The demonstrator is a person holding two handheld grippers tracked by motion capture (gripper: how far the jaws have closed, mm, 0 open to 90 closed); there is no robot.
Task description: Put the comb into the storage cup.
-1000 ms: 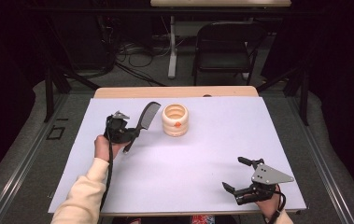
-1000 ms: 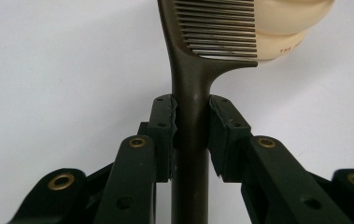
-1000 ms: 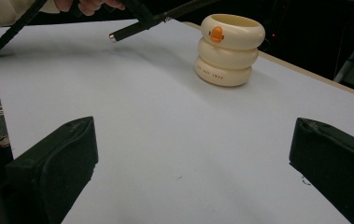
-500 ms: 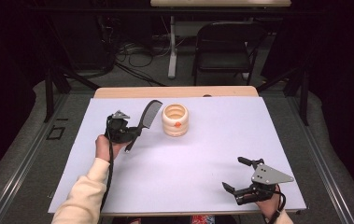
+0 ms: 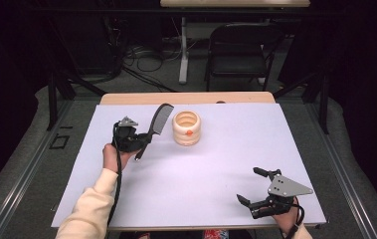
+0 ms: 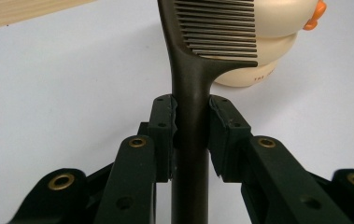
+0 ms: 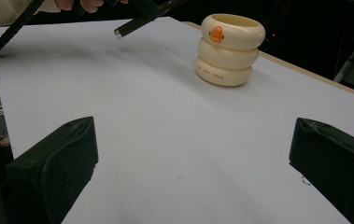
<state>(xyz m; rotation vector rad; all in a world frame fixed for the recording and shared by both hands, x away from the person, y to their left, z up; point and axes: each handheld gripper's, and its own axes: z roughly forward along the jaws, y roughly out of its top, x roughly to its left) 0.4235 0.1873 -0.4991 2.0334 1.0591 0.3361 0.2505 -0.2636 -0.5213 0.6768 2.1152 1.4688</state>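
On the left side of a white table (image 5: 191, 199), the left gripper (image 5: 137, 142) pinches the handle of a dark comb (image 5: 159, 120), its pads pressed against both sides of the handle just below the teeth. The comb slants up and away, its toothed end near a cream ring-shaped cup (image 5: 186, 128) with an orange mark, which stands just right of it. The right gripper (image 5: 255, 188) rests at the near right corner, its jaws spread wide on nothing. Judging from this, the smooth, narrow handle could twist or slide between the pads if tilted. Swinging the comb toward the cup could knock the light cup sideways or catch the teeth on its rim.
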